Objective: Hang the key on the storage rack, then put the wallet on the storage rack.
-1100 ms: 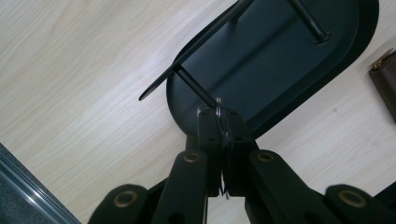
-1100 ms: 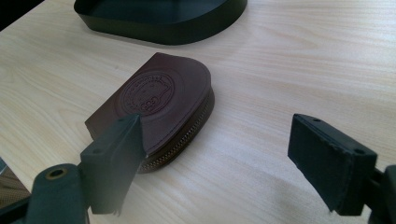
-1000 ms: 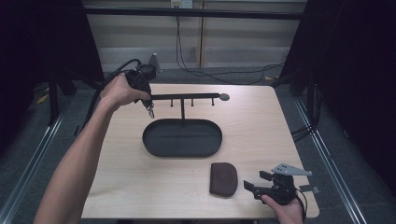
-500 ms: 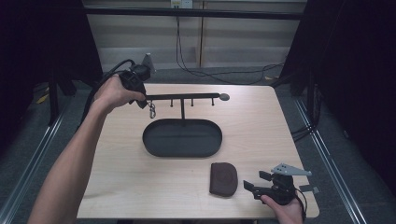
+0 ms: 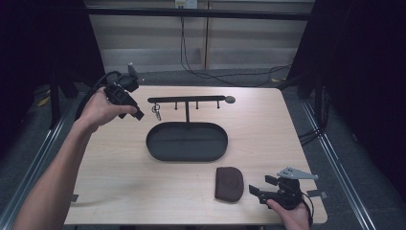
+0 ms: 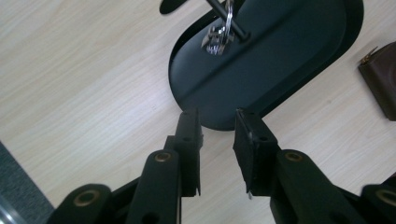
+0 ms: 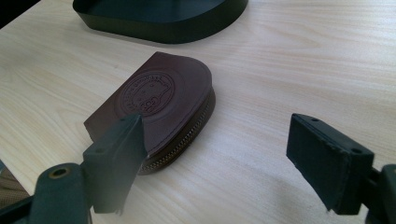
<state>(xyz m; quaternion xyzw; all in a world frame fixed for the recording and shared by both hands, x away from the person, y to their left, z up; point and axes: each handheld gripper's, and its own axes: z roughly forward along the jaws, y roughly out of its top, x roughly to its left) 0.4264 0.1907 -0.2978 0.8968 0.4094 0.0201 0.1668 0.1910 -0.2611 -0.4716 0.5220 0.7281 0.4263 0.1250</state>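
Observation:
A bunch of keys (image 5: 156, 112) (image 6: 218, 33) hangs from the left-most peg of a black rack bar (image 5: 186, 99). The bar stands on a post over an oval black tray (image 5: 186, 143) (image 6: 280, 60). My left gripper (image 5: 138, 115) (image 6: 217, 116) is held a little to the left of the keys, apart from them. Its jaws have just been opening and nothing is between them. A brown zipped leather pouch (image 5: 229, 183) (image 7: 159, 102) lies in front of the tray. My right gripper (image 5: 256, 190) (image 7: 215, 123) rests open just right of the pouch, its left jaw close beside the pouch's edge.
The light wooden table (image 5: 119, 182) has dark drops on both sides and metal rails along the floor. Cables (image 5: 215, 72) trail on the floor beyond the table's far edge. Bare wood lies left of the tray and at the right.
My left gripper has let go of the keys, opened, and pulled back to the left from the rack. The keys stay hanging on the peg. The right gripper has not moved.

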